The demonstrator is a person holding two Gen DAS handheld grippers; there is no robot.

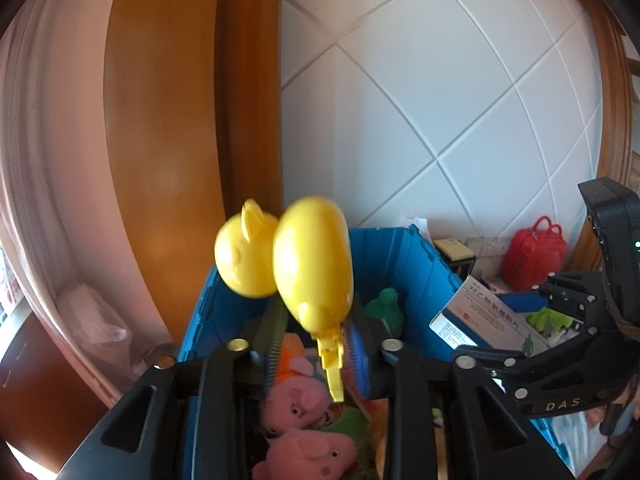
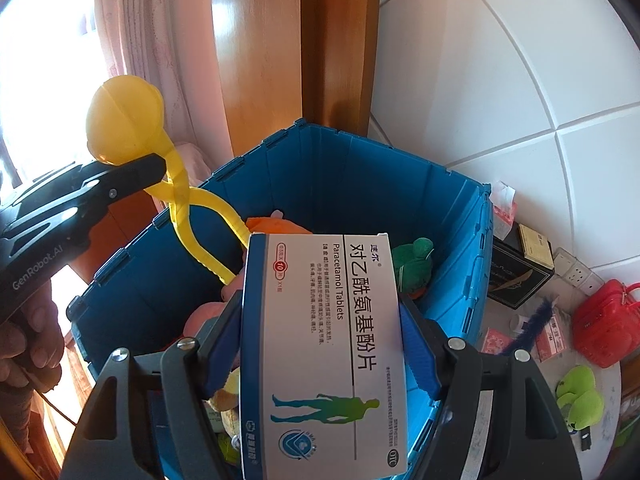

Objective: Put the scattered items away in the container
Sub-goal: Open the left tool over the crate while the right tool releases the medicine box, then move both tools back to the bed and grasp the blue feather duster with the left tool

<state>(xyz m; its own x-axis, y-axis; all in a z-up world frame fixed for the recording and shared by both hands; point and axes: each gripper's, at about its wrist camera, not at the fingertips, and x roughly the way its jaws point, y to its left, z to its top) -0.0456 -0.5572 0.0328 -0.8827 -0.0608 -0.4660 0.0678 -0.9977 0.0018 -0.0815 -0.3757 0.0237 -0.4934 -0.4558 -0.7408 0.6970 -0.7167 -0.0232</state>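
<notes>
— Blue folding plastic crate [image 2: 352,184]: where, relative to the tongs?

— Right below and ahead of both. Standing open-topped against a white tiled wall [image 2: 520,80] and a wooden door frame [image 2: 340,40], at the edge of a pale worktop [image 2: 548,372].

— Hard to make out anywhere?

— Crate floor mostly hidden under soft toys and behind both pairs of tongs. Near rim cut off in the left wrist view. Yellow plastic clamp toy [image 1: 316,256] blurred there, with two rounded duck-shaped cups up top.

— Left tongs [image 1: 316,328]?

— Pads parted, not pinching. Yellow handle between them, against the right pad, clear of the left one. Long handles dangling into the crate in the right wrist view. Fingers of the person's hand [image 2: 32,340] partly cut off at that picture's edge.

— Right tongs [image 2: 320,300]?

— Clamped on a white-and-blue cardboard box of paracetamol tablets [image 2: 320,340], one blue pad on each long side. Held above the crate's near corner, blocking much of the inside.

— Inside the crate?

— Pink plush pigs [image 1: 296,400] under the left tongs, a green plush toy [image 2: 412,264] by the far wall, something orange half covered.

— Outside it?

— Red plastic handbag [image 2: 604,324], lime-green soft toy [image 2: 580,396], small pink cartons [image 2: 492,340] and a black box [image 2: 516,276] on the worktop, just beside the crate.
</notes>
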